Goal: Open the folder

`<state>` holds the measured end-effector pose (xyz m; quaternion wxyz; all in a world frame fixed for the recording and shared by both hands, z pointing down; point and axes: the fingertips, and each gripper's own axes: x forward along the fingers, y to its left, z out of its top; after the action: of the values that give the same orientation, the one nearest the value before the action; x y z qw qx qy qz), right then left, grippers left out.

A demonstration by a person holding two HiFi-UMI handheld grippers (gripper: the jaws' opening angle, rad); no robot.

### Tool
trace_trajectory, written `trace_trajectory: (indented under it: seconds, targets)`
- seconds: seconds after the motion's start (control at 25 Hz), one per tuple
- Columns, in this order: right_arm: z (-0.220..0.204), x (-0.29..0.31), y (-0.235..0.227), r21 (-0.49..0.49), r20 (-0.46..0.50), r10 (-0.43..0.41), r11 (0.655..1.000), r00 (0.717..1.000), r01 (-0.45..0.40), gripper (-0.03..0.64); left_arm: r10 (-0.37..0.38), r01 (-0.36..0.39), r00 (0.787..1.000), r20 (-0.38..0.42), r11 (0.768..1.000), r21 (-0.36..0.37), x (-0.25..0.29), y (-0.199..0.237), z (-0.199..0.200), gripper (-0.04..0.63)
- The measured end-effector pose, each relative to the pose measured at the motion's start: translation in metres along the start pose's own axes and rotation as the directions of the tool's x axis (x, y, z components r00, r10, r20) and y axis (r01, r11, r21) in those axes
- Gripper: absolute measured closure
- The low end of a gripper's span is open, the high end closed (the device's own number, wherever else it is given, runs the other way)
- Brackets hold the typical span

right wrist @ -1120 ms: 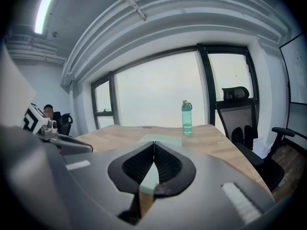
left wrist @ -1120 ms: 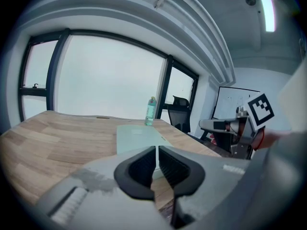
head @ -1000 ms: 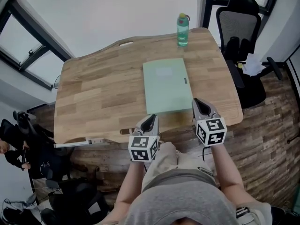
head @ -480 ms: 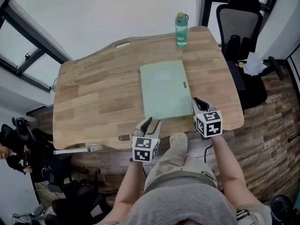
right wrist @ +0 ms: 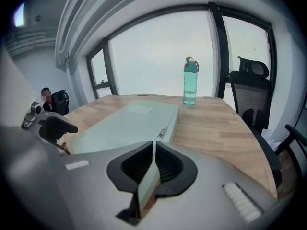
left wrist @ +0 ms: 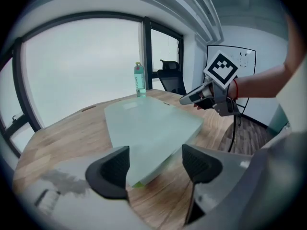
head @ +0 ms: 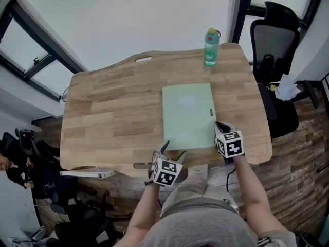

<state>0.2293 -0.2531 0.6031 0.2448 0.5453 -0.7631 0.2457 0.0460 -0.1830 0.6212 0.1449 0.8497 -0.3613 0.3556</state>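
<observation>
A pale green folder [head: 187, 115] lies flat and closed on the wooden table [head: 113, 112]. My left gripper [head: 172, 151] is at its near left corner. In the left gripper view the jaws are opening, and the folder's corner [left wrist: 144, 171] lies between the pads, untouched. My right gripper [head: 221, 126] hovers at the folder's near right edge, beside the small label on that edge. In the right gripper view its jaws [right wrist: 153, 159] stand shut, with only a thin slit showing the folder's edge beneath. The folder [right wrist: 129, 121] stretches away ahead of them.
A green water bottle [head: 211, 47] stands at the table's far edge, beyond the folder. A black office chair [head: 275, 45] is to the right of the table. A person sits on the floor at far left [head: 7, 163]. Windows run behind the table.
Both grippers have come down from above the table's front edge to the folder's near edge. The left jaws have gone from shut to open. The right jaws stay shut.
</observation>
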Motion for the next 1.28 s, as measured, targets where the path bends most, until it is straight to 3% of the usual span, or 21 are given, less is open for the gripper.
trace_trajectory:
  seconds: [0.32,0.8,1.04,1.28]
  targets:
    - [-0.014,0.018,-0.008,-0.021,-0.083,-0.014,1.000,0.996,0.012,0.615,0.031,-0.030,0.999,-0.024,0.998,0.054,0.011,0.012,-0.006,0.210]
    - [-0.017,0.019,-0.009,0.014,-0.096,0.002,1.000,0.995,-0.001,0.614,0.050,-0.046,0.998,-0.029,0.992,0.114,0.018,0.017,-0.006,0.186]
    - [-0.017,0.020,-0.010,0.046,-0.132,0.017,0.999,0.991,-0.011,0.614,0.019,-0.019,1.000,0.011,0.999,0.051,0.017,0.014,-0.006,0.213]
    - [-0.018,0.019,-0.011,0.052,-0.132,0.009,0.999,0.991,-0.002,0.614,0.010,-0.012,0.999,0.039,0.999,0.051,0.013,0.008,-0.002,0.258]
